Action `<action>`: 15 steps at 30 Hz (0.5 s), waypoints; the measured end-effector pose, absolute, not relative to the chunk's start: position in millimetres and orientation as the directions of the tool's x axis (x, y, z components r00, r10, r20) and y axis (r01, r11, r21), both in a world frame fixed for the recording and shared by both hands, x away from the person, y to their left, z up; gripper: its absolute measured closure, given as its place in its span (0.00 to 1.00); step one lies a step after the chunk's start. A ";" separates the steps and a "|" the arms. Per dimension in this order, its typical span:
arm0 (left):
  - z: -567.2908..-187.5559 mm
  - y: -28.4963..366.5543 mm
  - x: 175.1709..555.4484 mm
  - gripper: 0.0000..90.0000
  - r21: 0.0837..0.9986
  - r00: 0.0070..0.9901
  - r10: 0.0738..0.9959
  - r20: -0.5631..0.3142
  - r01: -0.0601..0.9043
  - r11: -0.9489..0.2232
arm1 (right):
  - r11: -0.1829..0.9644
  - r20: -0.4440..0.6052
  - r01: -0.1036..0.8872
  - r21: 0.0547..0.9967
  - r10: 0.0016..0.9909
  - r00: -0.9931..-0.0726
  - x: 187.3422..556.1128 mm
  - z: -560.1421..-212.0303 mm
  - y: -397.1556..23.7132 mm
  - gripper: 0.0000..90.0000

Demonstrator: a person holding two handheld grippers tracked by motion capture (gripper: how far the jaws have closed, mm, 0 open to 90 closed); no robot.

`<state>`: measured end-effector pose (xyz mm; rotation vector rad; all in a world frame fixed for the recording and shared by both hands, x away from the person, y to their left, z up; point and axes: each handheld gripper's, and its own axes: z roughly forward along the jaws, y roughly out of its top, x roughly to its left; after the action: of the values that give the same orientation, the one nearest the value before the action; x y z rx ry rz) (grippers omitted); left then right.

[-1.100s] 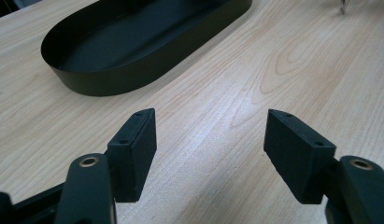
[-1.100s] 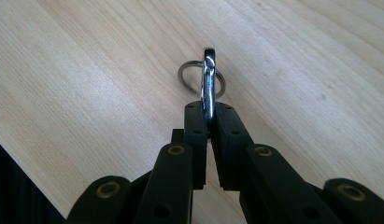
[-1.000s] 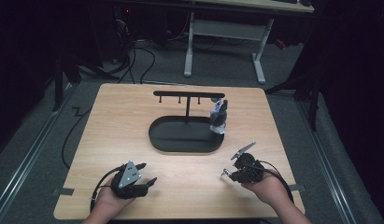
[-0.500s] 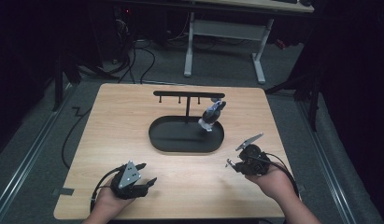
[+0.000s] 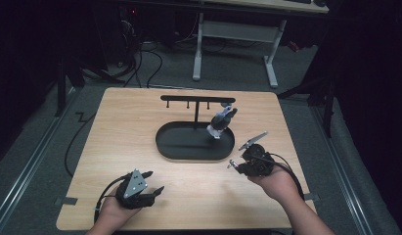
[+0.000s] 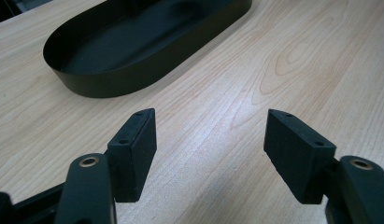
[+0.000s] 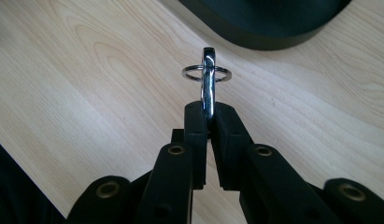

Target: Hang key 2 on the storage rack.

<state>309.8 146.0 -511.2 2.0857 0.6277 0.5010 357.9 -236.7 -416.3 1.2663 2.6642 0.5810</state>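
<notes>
A black oval tray (image 5: 169, 147) sits mid-table, and a T-shaped hook rack (image 5: 197, 100) rises from it. A small grey and black charm (image 5: 222, 121) hangs tilted by the rack's right end. My right gripper (image 5: 234, 165) hovers just right of the tray's front, shut on a shiny metal clasp (image 7: 208, 88) that carries a thin key ring (image 7: 207, 73). The tray's rim (image 7: 255, 39) lies just beyond the clasp. My left gripper (image 5: 152, 182) rests at the front left of the table. Its jaws are open with only bare wood between the pads (image 6: 133, 149), and the tray (image 6: 110, 79) lies ahead of them.
The light wooden table (image 5: 125, 122) stands on a dark floor with cables (image 5: 140, 58) behind it. A white-legged desk (image 5: 233, 29) stands farther back. A strip of tape (image 5: 66, 199) marks the front left edge.
My right gripper has risen off the table with the clasp and drifted slightly towards the tray. The charm has tipped from upright to a slant. The left gripper has stayed put.
</notes>
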 end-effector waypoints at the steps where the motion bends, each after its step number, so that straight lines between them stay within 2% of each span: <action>1: -511.2 146.0 309.8 0.39 0.837 0.791 0.600 0.117 0.247 -0.489 | 0.572 0.043 0.717 0.398 0.769 -0.638 357.9 -416.3 -236.7 0.95; 15: -510.2 150.1 307.6 0.39 0.839 0.792 0.598 0.121 0.240 -0.488 | 0.577 0.040 0.699 0.423 0.759 -0.650 379.2 -397.5 -212.2 0.95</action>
<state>307.6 150.1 -510.2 2.0816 0.6210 0.5050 379.2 -212.2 -397.5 1.2375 2.6578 0.6154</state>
